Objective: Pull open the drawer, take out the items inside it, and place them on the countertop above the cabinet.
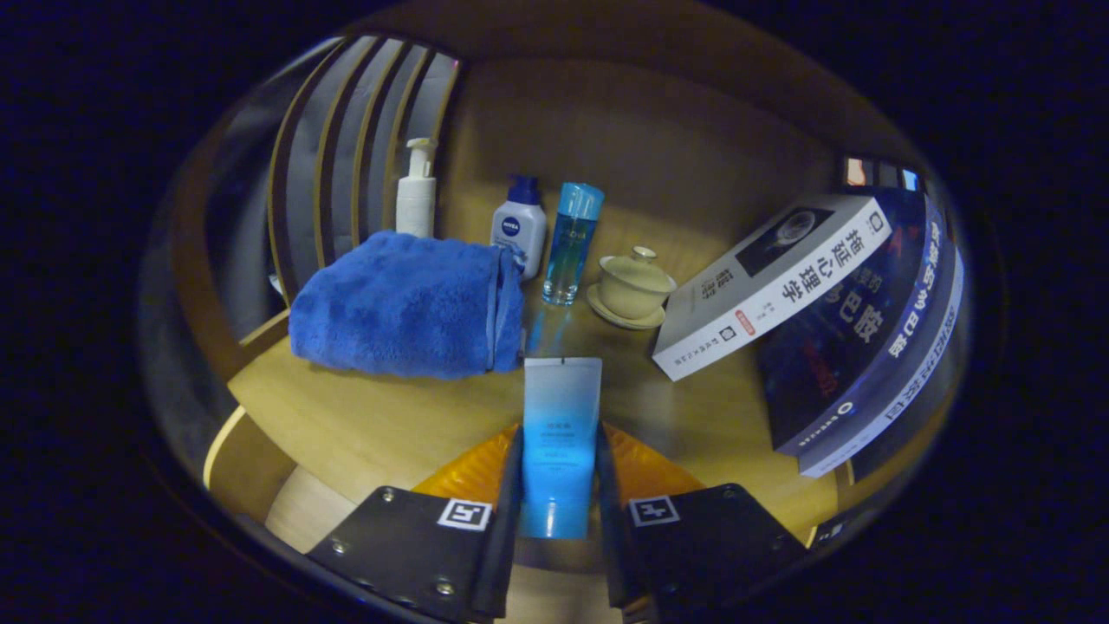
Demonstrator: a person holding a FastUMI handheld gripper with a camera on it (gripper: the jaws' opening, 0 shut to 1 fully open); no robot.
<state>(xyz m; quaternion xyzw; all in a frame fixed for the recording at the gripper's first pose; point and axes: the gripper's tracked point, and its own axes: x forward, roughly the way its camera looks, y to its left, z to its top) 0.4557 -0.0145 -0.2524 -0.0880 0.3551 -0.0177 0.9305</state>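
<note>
I've got the tube (560,442) clamped between my fingers, gripper (559,485) closed down to the tube's width, both pads pressing its sides, crimped end pointing ahead. It hangs over the countertop (381,416), and I can't tell whether it touches the wood.

Where could this go sour? The landing spot is tight. Just beyond the tube's tip sits the folded towel (407,305) to the left, and dead ahead the clear blue bottle (569,243), tall and narrow. Push too far forward and the crimped end knocks it over, and it would take the lotion bottle (518,227) beside it. The lidded cup (635,286) on its saucer is a little to the right, and that one would not forgive a bump.

The tube itself is soft. Squeeze harder and it bulges or slips; let go while it's tilted and it may roll, toward the near edge of the top or toward the leaning books (858,321). The white book (780,282) already rests at a slant.

My read: set it flat on the bare wood just short of the towel, then spread the fingers gently.
</note>
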